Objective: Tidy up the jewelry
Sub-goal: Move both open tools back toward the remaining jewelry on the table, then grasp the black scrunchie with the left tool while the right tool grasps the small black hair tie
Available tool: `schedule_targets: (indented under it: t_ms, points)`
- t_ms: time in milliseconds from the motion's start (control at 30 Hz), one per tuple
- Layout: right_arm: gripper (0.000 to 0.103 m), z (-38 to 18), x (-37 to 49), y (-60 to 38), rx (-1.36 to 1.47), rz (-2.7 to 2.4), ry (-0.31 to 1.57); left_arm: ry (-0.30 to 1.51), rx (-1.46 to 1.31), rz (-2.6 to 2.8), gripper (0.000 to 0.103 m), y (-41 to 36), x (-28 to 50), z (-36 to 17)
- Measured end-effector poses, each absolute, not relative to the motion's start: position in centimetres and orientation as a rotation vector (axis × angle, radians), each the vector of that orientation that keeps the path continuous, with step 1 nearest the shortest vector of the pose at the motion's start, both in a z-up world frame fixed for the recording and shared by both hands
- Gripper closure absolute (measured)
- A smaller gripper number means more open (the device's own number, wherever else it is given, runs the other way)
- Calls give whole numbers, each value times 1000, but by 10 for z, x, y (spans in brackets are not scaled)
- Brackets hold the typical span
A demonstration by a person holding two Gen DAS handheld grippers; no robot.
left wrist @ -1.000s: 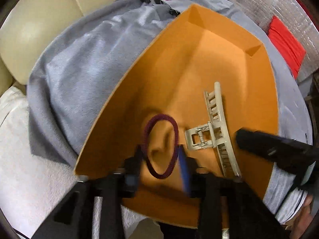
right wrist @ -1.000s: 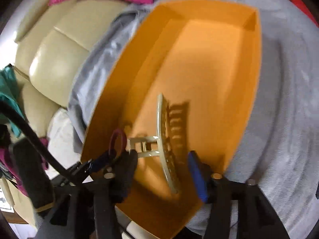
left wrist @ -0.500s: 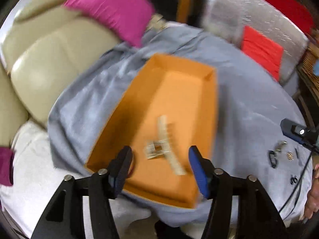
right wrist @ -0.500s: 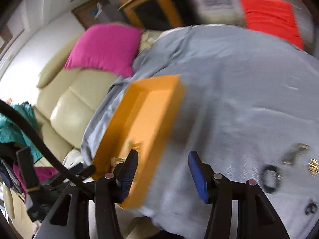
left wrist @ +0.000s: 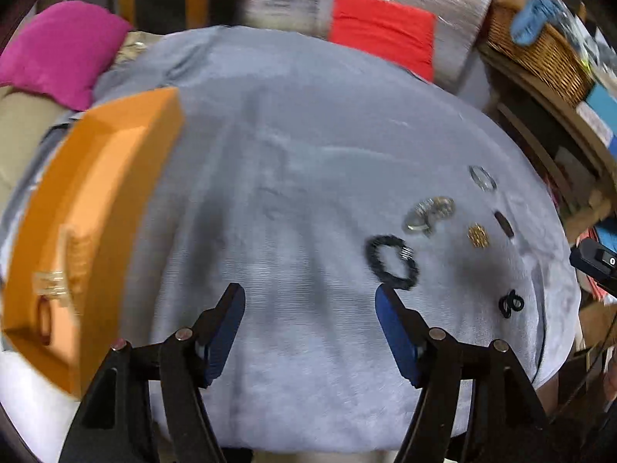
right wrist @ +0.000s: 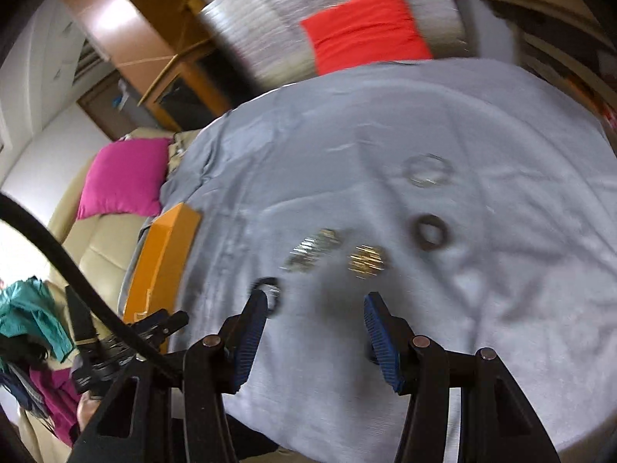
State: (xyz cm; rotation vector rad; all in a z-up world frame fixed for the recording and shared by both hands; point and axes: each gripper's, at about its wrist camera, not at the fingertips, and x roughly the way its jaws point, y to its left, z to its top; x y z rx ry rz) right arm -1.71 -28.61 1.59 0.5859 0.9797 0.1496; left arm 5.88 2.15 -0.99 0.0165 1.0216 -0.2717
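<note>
The orange box [left wrist: 115, 177] sits at the left of the grey cloth, with a beige claw clip [left wrist: 58, 270] and a maroon hair tie [left wrist: 44, 320] inside. To the right lie loose pieces: a black hair tie [left wrist: 391, 262], a silver piece [left wrist: 428, 212], a gold piece [left wrist: 478, 234] and a clear ring [left wrist: 482, 177]. My left gripper [left wrist: 308, 297] hangs over bare cloth, jaws opening, nothing between them. My right gripper [right wrist: 315, 301] is open and empty just short of the gold piece [right wrist: 366, 260] and silver piece [right wrist: 312, 254]. The black hair tie [right wrist: 270, 293] lies by its left finger.
A dark ring [right wrist: 430, 231] and a clear ring [right wrist: 426, 169] lie farther out on the grey cloth [right wrist: 482, 308]. Small black ties [left wrist: 511, 303] sit near the cloth's right edge. A pink cushion [left wrist: 61, 54], a red cushion [left wrist: 381, 27] and a wicker basket [left wrist: 540, 50] surround the table.
Both grippers have swung right, from over the orange box to the cloth with the loose jewelry. The left jaws have widened. The claw clip and maroon tie stay in the box.
</note>
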Motion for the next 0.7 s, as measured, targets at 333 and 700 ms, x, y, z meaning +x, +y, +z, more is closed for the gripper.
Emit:
schedule_targets:
  t_ms: [333,700]
  points:
    - [46,-58,-38,-348,860,106,1007,920,81,-362,32,-11,66,-37]
    - [54,-79,-28,-316,869,191,1113,958,117,-465,32,-25,78,-43]
